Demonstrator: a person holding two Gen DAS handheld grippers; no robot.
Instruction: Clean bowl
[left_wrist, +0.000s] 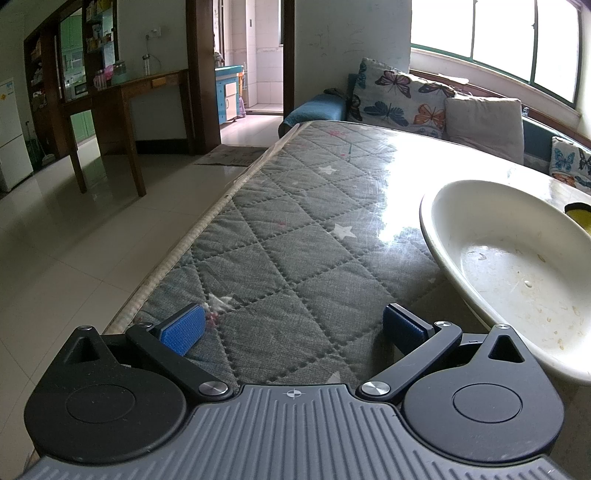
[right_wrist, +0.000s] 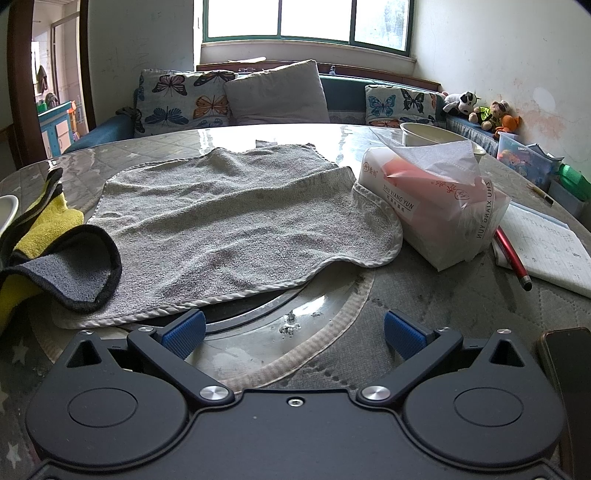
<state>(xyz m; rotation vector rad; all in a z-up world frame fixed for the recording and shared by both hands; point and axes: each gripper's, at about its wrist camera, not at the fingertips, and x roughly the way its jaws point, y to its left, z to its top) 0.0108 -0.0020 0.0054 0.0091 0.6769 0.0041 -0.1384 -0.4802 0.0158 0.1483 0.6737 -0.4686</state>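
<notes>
A wide cream bowl with dried specks inside rests on the table at the right of the left wrist view; its rim peeks in at the left edge of the right wrist view. My left gripper hovers open over the quilted table cover, just left of the bowl. A yellow and grey cloth lies crumpled between the bowl and a spread grey towel. My right gripper stands open above the table's round centre plate, holding nothing, with the towel's near hem just ahead of it.
A tissue pack sits right of the towel, with a second bowl behind it. A red pen, a notebook and a phone lie at the right. The table edge drops to tiled floor at the left.
</notes>
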